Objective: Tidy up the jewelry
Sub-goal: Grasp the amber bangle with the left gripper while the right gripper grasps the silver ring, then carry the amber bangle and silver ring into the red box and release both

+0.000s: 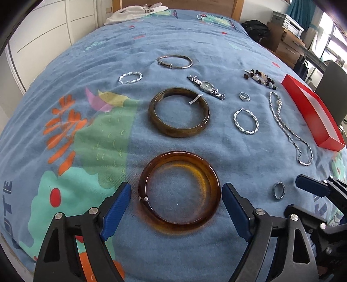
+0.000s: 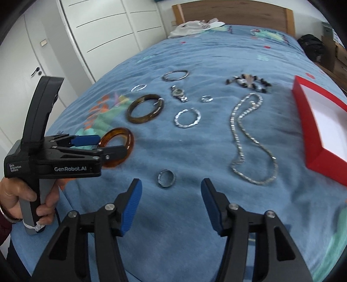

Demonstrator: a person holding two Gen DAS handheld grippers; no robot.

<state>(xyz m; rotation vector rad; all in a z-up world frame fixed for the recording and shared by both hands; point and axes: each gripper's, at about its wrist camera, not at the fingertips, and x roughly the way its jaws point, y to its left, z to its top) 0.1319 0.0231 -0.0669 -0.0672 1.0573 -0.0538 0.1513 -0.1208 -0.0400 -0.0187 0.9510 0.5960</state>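
Observation:
Jewelry lies spread on a blue bedspread. My left gripper (image 1: pixel 176 191) is open, its blue pads on either side of an amber bangle (image 1: pixel 179 191), not touching it; the same gripper shows in the right wrist view (image 2: pixel 104 145). My right gripper (image 2: pixel 171 188) is open and empty, just short of a small grey ring (image 2: pixel 166 177), which also shows in the left wrist view (image 1: pixel 279 190). Farther back lie a dark brown bangle (image 1: pixel 179 112), a watch (image 1: pixel 207 87), a silver chain necklace (image 2: pixel 251 138) and a twisted silver hoop (image 1: pixel 246 120).
A red box (image 2: pixel 312 130) with a white inside lies open at the right edge of the bed. A thin metal bangle (image 1: pixel 174 61), a beaded bracelet (image 1: pixel 261 78), a small silver ring (image 1: pixel 244 96) and a twisted bracelet (image 1: pixel 130 77) lie farther back. White cloth (image 1: pixel 134 10) lies by the headboard.

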